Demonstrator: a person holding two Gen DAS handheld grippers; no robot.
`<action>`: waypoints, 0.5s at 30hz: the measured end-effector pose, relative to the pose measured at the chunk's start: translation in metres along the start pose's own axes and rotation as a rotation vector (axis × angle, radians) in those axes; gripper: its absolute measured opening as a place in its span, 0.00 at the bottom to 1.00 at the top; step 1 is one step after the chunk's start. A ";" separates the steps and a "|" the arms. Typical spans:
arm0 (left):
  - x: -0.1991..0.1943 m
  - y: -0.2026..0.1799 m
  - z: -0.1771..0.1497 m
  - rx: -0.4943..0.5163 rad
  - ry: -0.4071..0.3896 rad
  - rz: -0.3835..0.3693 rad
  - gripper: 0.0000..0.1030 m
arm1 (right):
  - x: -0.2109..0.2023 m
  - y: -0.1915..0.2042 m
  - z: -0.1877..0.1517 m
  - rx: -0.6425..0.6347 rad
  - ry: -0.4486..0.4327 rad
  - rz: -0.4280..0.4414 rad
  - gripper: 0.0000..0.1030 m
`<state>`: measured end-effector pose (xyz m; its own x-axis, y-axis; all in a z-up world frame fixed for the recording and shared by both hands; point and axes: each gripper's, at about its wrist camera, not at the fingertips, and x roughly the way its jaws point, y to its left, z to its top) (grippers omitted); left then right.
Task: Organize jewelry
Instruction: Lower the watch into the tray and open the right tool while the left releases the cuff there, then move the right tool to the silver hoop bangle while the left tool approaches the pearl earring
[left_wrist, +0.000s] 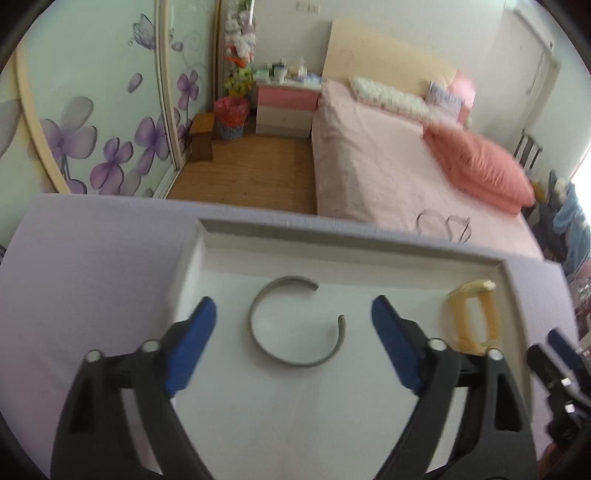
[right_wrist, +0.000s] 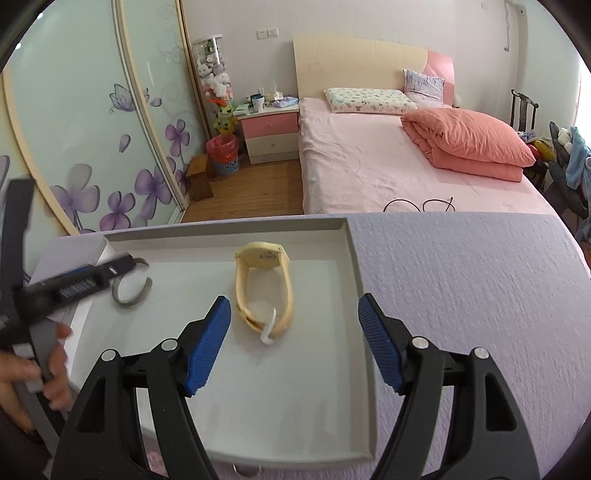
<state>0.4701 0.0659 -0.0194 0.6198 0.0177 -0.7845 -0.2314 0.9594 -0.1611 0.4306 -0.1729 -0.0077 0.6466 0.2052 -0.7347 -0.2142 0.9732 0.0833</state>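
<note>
Where bed meets lavender cloth (right_wrist: 461, 295), tray (right_wrist: 354, 266)

bed (right_wrist: 369, 162): pink | wardrobe doors (right_wrist: 92, 147): purple flowers | floor (right_wrist: 251, 195): wood | nightstand (right_wrist: 271, 136)

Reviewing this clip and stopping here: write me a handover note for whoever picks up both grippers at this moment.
Left gripper: open, jaws either side of the silver cuff bangle without touching it.
Right gripper: open, empty, pointed at the yellow wristwatch.
Things: both pieces lie inside the shallow white tray on the lilac cloth, bangle towards the tray's left side, watch towards its right, strap buckled into a loop.
Done: both visible pieces are in the tray, neither gripped.
Left: no other jewelry shows in either view, so perhaps only withdrawing, or tidying the pieces' positions.
</note>
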 end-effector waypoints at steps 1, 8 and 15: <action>-0.011 0.003 0.001 -0.001 -0.018 -0.012 0.86 | -0.004 -0.001 -0.002 0.000 -0.006 0.001 0.71; -0.095 0.028 -0.018 0.032 -0.133 0.004 0.90 | -0.042 -0.002 -0.019 0.004 -0.042 0.020 0.71; -0.163 0.057 -0.074 0.067 -0.194 0.014 0.92 | -0.088 0.000 -0.052 -0.005 -0.091 0.019 0.71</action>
<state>0.3009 0.0967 0.0547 0.7510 0.0791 -0.6556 -0.1948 0.9752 -0.1055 0.3357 -0.1961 0.0216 0.7062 0.2319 -0.6689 -0.2300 0.9687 0.0930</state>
